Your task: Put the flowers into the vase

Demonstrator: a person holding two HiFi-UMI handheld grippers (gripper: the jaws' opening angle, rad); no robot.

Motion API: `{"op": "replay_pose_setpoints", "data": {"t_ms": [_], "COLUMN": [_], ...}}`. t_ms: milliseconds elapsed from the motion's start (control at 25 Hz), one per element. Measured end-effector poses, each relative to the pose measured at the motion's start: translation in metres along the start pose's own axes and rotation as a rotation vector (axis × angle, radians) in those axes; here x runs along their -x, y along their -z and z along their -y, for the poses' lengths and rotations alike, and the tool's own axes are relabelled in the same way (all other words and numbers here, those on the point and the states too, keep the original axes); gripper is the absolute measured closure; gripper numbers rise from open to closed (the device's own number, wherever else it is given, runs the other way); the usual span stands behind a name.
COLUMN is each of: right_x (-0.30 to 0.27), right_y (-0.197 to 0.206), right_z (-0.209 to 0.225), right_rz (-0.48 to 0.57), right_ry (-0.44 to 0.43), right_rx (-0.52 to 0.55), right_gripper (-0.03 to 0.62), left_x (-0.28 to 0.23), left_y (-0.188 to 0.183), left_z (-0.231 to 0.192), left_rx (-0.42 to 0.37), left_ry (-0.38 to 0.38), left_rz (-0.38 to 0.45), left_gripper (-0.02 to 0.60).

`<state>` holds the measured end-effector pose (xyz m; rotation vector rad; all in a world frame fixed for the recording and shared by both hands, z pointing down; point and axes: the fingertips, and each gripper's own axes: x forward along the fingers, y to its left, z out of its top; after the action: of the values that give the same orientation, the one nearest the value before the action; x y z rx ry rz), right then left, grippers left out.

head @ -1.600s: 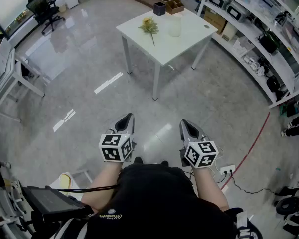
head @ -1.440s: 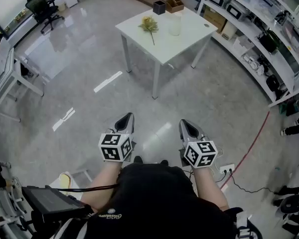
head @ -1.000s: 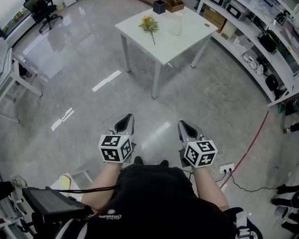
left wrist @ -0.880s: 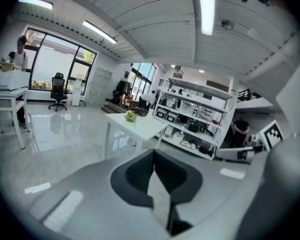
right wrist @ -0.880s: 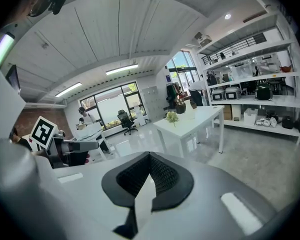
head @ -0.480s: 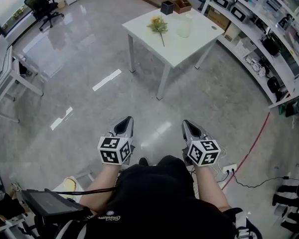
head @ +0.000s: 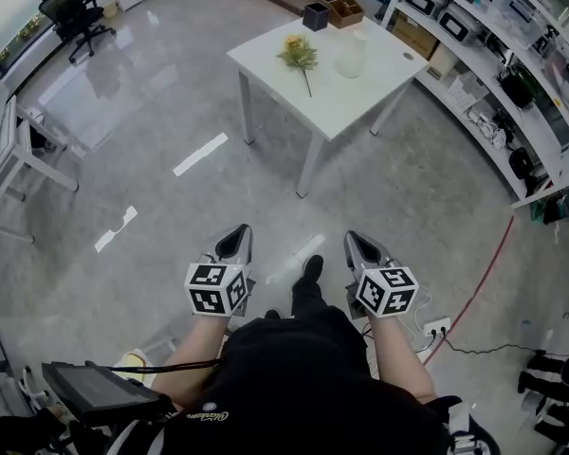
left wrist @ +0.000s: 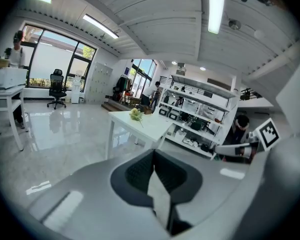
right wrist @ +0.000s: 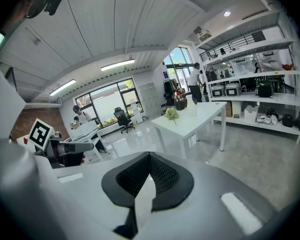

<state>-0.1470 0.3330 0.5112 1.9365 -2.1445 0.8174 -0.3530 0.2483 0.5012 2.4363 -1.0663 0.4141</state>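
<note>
Flowers, a small yellow bunch on a long green stem [head: 300, 57], lie flat on the white square table [head: 341, 102]. They are near the translucent white vase [head: 351, 58], which stands upright to their right without touching them. A dark square box [head: 315, 16] and a brown wooden tray [head: 345, 9] sit at the table's far edge. Well short of the table, over the glossy grey floor [head: 152, 159], the left gripper [head: 236, 239] and right gripper [head: 357, 243] are held side by side. Each has its jaws pressed together with nothing between them.
</note>
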Motion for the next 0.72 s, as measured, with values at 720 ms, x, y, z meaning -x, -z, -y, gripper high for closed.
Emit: {"op": "replay_pose_setpoints", "data": {"t_ms": [720], "right_x": [-0.149], "right_y": [-0.124], "right_z": [0.124], "right_rz": [-0.082], "right_ry": [-0.183], "right_rx": [0.079], "right_gripper": [0.594], "left_x": [-0.191], "left_y": [-0.109], "left_z": [0.005], "left_rx": [0.044], "left_ry": [-0.118], "left_rz": [0.042], "left_gripper": [0.575]}}
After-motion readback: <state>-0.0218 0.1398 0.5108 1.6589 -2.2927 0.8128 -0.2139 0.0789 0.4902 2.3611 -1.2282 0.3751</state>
